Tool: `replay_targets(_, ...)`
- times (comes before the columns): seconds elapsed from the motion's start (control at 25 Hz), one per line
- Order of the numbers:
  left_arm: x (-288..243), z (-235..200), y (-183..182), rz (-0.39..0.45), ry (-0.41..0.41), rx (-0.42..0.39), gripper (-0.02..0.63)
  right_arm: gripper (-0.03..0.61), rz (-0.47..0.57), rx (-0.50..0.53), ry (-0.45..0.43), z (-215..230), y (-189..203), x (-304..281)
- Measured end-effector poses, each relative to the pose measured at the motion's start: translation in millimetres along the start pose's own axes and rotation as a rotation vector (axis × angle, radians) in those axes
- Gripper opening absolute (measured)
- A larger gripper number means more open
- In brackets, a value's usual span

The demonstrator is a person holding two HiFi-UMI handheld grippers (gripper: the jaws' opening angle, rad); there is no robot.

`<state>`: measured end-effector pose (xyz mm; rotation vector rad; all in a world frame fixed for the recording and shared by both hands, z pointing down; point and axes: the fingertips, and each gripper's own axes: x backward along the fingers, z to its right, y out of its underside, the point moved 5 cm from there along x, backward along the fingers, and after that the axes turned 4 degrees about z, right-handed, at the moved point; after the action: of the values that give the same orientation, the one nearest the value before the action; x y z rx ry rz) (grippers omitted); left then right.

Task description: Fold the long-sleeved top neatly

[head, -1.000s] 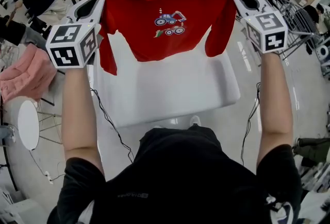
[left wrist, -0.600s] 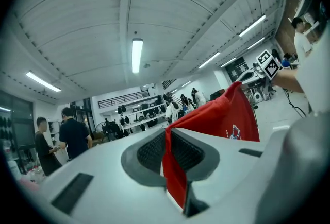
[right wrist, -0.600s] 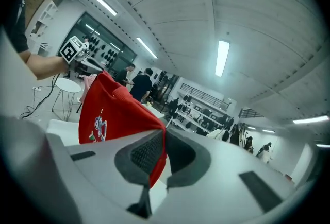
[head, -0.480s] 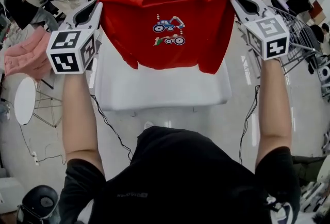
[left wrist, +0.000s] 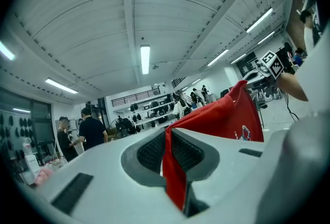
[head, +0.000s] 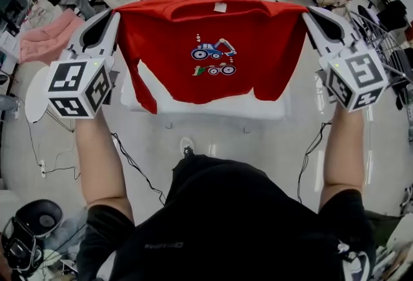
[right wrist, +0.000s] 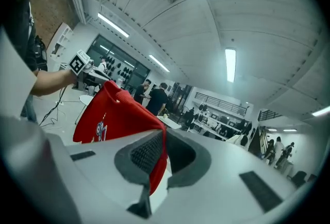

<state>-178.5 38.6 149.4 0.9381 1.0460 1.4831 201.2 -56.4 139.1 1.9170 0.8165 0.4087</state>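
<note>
Fingers of left gripper (head: 115,13) and right gripper (head: 308,11) pinch the red top (head: 213,41); a slip could drop it crooked

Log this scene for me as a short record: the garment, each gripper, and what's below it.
garment: red top, held up and spread wide, print facing the person
left gripper: shut on one shoulder of the top
right gripper: shut on the other shoulder
below: white table, seen past the hem
aside: pink cloth, far left
</note>
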Motion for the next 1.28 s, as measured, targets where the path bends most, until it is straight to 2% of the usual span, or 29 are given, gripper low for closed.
replay_targets(0.16,-2.6,-1.7,-1.2,-0.028,0.000,0.030,0.034,0.023,-0.021,-0.012,-0.022,0.3,8.8,-2.5)
replay_targets(0.32,-31.8,0.2,27.2,-0.109,0.029,0.047,0.034,0.023,-0.111,-0.058,-0.027,0.2,47.1,-24.7)
replay_targets(0.52,-94.0,-4.7,93.7,-0.246,0.082,0.077,0.034,0.023,-0.253,-0.124,-0.020,0.3,112.6,-77.7)
replay_targets(0.8,-210.6,-25.0,207.1,-0.411,0.211,0.117,0.034,0.025,-0.452,-0.254,0.031,0.2,205.0,-174.7)
replay_targets(0.92,-251.1,-28.6,253.0,-0.469,0.274,0.160,0.034,0.026,-0.526,-0.296,0.058,-0.8,242.4,-207.8)
replay_targets(1.08,-287.7,-28.2,286.4,-0.512,0.331,0.169,0.034,0.026,-0.593,-0.306,0.072,2.6,275.9,-236.3)
replay_targets(1.28,-323.0,-28.4,332.9,-0.592,0.338,0.209,0.034,0.028,-0.665,-0.337,0.021,7.5,323.0,-276.6)
